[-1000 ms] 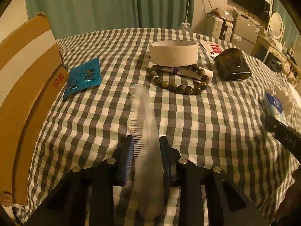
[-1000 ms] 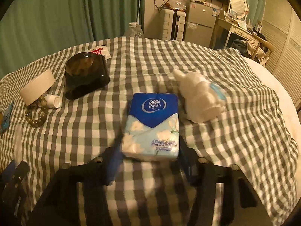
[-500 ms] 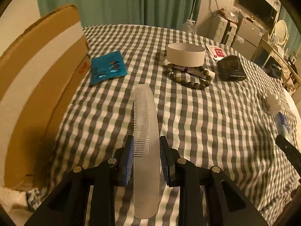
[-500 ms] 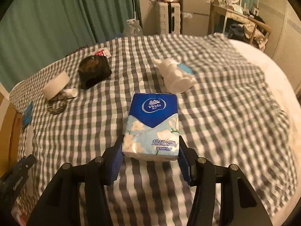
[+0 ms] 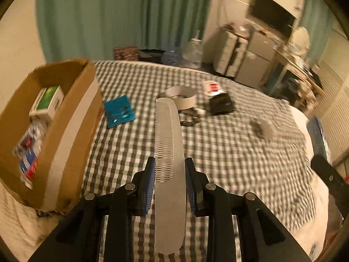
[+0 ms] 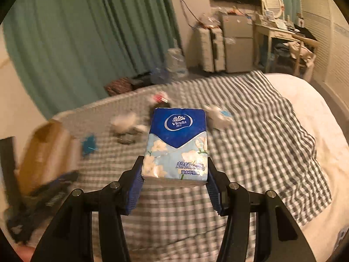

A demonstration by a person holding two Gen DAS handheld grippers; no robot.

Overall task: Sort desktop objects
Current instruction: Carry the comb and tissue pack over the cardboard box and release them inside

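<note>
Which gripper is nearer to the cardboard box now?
Left. The left gripper, holding the comb, is just beside the box, at its right. The right gripper, holding the tissue pack, is farther right, over the cloth.

My left gripper (image 5: 169, 185) is raised above the bed, its blue pads (image 5: 149, 187) pressed against both edges of a comb (image 5: 169, 168). My right gripper (image 6: 174, 187) is also lifted, clamping a tissue pack (image 6: 177, 144) by its sides.
</note>
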